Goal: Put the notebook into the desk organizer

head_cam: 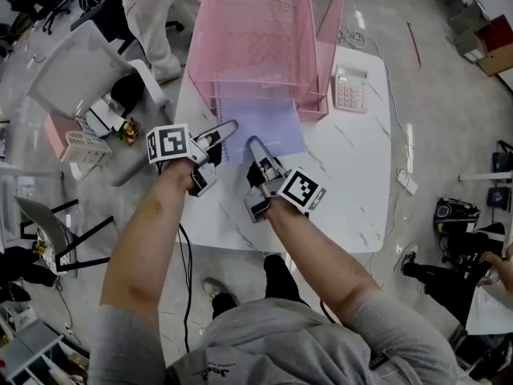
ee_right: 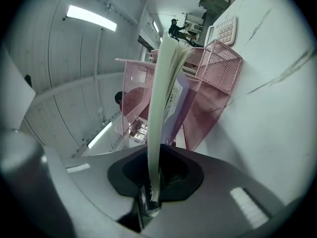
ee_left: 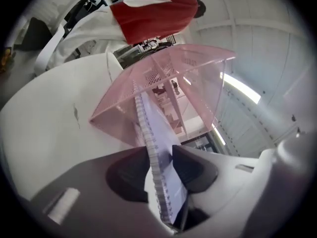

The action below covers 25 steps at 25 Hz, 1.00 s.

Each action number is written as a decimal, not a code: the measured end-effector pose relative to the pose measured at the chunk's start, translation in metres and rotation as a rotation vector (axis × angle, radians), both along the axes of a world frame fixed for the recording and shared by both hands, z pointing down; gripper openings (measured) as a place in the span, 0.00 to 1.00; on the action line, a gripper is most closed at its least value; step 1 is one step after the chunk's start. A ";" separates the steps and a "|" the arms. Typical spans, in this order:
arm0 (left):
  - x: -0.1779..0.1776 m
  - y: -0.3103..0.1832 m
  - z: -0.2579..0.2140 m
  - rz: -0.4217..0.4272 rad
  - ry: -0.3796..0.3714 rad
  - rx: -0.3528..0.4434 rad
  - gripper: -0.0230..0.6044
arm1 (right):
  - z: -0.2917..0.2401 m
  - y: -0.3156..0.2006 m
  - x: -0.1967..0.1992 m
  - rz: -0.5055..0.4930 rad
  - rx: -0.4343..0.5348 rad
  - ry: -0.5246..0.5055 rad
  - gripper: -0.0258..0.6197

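A lavender spiral notebook (head_cam: 264, 127) lies flat on the white table (head_cam: 353, 191), its far end inside the lower tray of the pink mesh desk organizer (head_cam: 264, 30). My left gripper (head_cam: 220, 137) is at the notebook's near left corner. In the left gripper view the spiral edge (ee_left: 154, 152) stands between the jaws of the left gripper (ee_left: 161, 170), which are parted and do not clamp it. My right gripper (head_cam: 255, 147) holds the near edge; in the right gripper view the page stack (ee_right: 159, 98) is pinched in the right gripper (ee_right: 154, 175), with the organizer (ee_right: 218, 68) ahead.
A pink calculator (head_cam: 350, 88) lies on the table right of the organizer. A person in a red top and white trousers (head_cam: 156, 14) stands beyond the table's left corner. A grey chair (head_cam: 88, 70) and a white basket (head_cam: 84, 144) sit on the floor at left.
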<state>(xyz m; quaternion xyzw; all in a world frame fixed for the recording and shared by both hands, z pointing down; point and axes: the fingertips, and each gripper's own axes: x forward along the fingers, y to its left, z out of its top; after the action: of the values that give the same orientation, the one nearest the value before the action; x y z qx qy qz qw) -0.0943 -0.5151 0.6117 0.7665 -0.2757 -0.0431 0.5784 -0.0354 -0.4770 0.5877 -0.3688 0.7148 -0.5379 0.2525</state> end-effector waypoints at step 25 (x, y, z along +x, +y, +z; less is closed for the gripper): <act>-0.010 -0.013 -0.005 -0.101 -0.012 0.090 0.23 | 0.010 -0.013 -0.004 -0.087 -0.097 -0.003 0.25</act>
<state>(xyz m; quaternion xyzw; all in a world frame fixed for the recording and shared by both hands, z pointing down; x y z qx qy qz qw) -0.1045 -0.5276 0.6067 0.7770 -0.3154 -0.0799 0.5389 -0.0398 -0.4904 0.5981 -0.3484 0.7028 -0.5830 0.2116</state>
